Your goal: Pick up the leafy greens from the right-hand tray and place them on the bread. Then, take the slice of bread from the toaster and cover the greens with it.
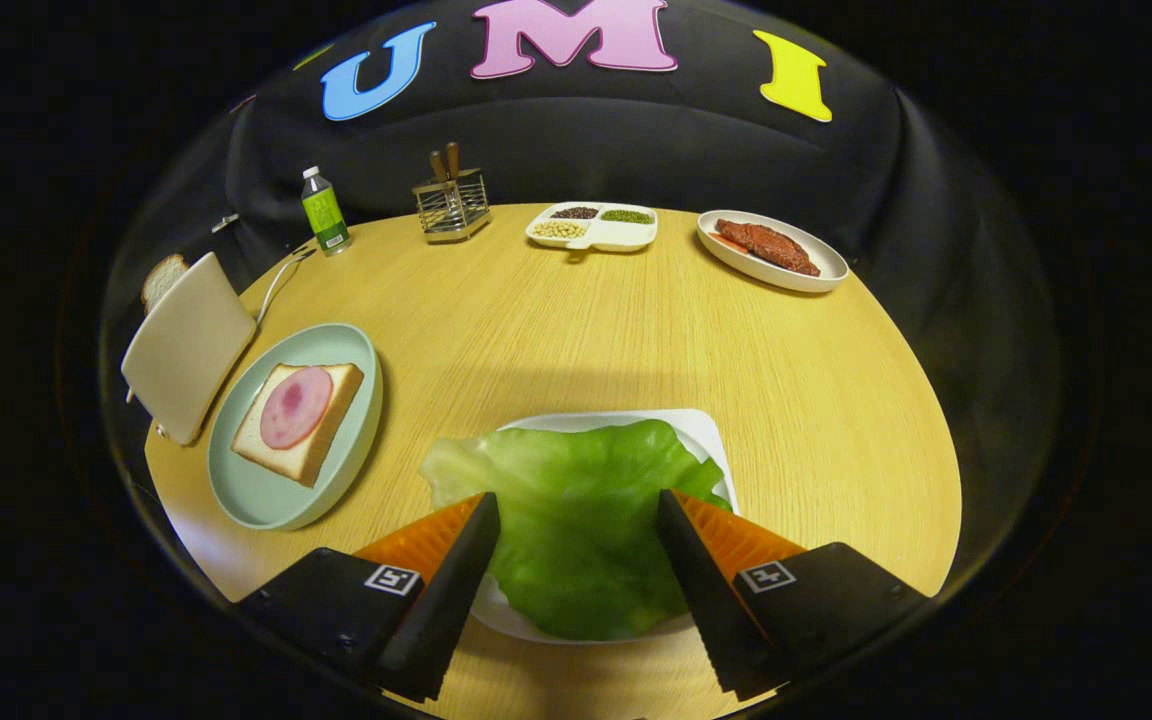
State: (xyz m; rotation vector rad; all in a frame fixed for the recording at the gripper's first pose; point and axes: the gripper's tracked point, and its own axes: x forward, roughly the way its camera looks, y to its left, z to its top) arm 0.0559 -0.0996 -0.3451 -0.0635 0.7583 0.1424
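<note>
With the gripper [576, 510] spread wide astride the leafy greens [576, 520] on their tray [701, 430], nothing is gripped; both steps remain.

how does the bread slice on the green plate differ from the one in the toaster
The bread slice on the plate lies flat on the pale green plate, while the toaster slice stands upright in the toaster. The plate slice shows whole and carries a round pink ham slice; the toaster slice pokes out only at its top and is bare. Both look like pale bread with a browner crust. The gripper is open over the leafy greens.
</note>
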